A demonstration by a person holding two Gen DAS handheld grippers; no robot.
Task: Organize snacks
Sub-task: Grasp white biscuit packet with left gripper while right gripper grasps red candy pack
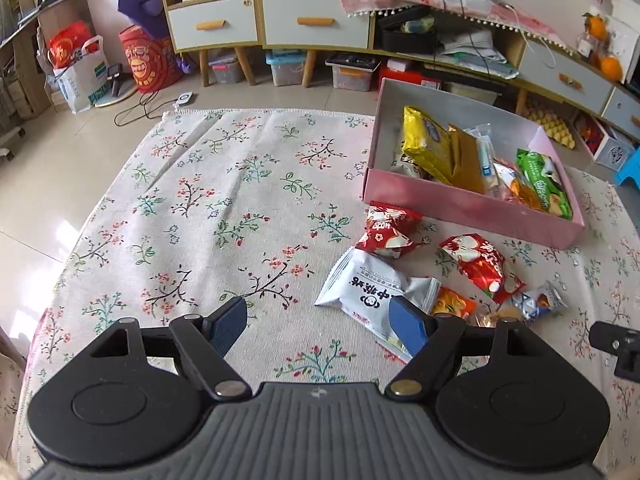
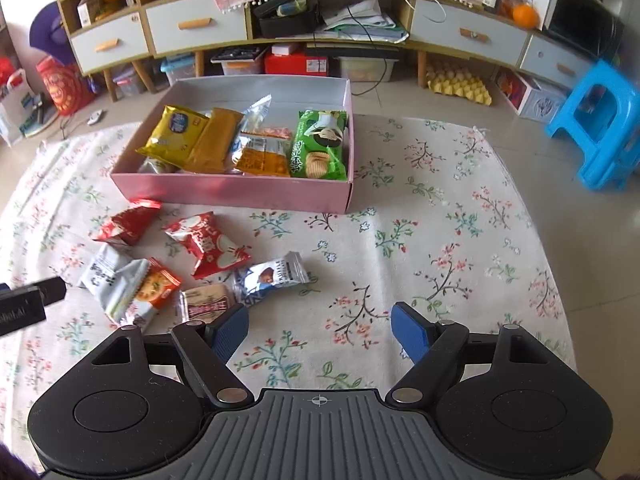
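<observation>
A pink box [image 2: 240, 194] [image 1: 460, 206] on the floral cloth holds several snack packs: yellow, gold, orange and a green chips pack [image 2: 320, 146]. Loose snacks lie in front of it: two red packs [image 2: 208, 244] [image 1: 390, 232], a white pack [image 1: 372, 288] [image 2: 116, 280], an orange pack [image 2: 158, 286], a blue-white pack [image 2: 272, 276] and a brown pack [image 2: 206, 302]. My left gripper [image 1: 320, 326] is open and empty, its right finger over the white pack's edge. My right gripper [image 2: 320, 328] is open and empty, right of the loose snacks.
The floral cloth [image 1: 200, 208] covers a low table. Beyond stand a cabinet with drawers [image 2: 192, 28], storage bins below it and a blue stool [image 2: 600, 120] at the right. The other gripper's tip shows at the view edges [image 1: 616, 344] [image 2: 28, 304].
</observation>
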